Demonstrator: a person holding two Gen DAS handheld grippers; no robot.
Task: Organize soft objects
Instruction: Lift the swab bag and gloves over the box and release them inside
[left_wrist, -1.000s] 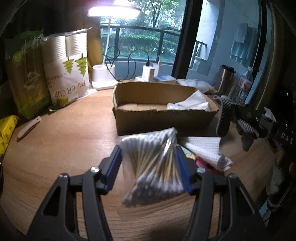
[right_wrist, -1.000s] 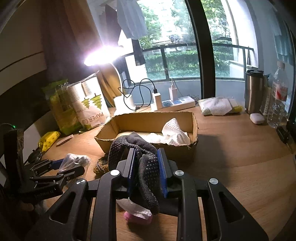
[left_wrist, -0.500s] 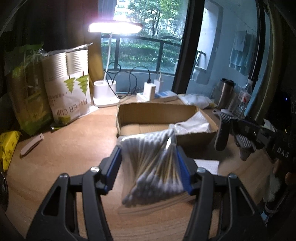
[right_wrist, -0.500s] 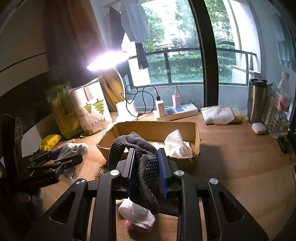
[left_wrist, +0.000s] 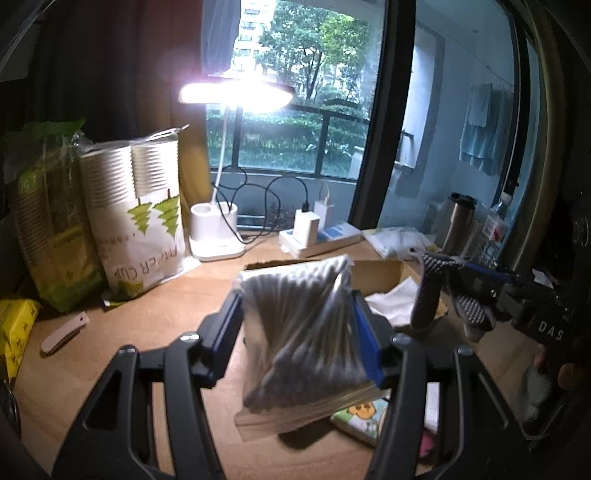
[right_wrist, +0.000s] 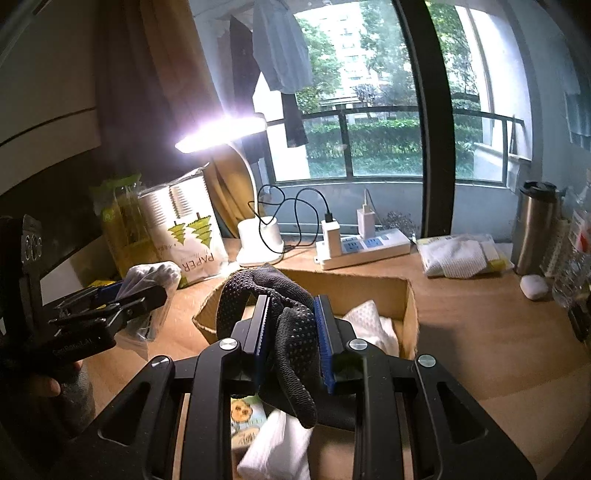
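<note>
The left claw is clamped on a clear plastic bag of white cotton swabs, its blue-padded fingers squeezing the pack at mid-height, lifted above the wooden counter in front of the open brown cardboard box. The bag looks very light; its film is likely slick and the sticks inside can shift, so a hold across the thickest bundle, as here, seems safer than a pinch on the loose film at its edge.

The right claw is closed on a black knitted glove with small grip dots, held over the near side of the same box. The glove is limp and light: its cuff arches over one finger and its fingers droop below the pads. The dotted surface should resist slipping, and any bunched fold would serve as a hold.

Inside the box lies crumpled white tissue. Below the right claw, on the counter, sit a small pack printed with a cartoon and a white wad.
</note>
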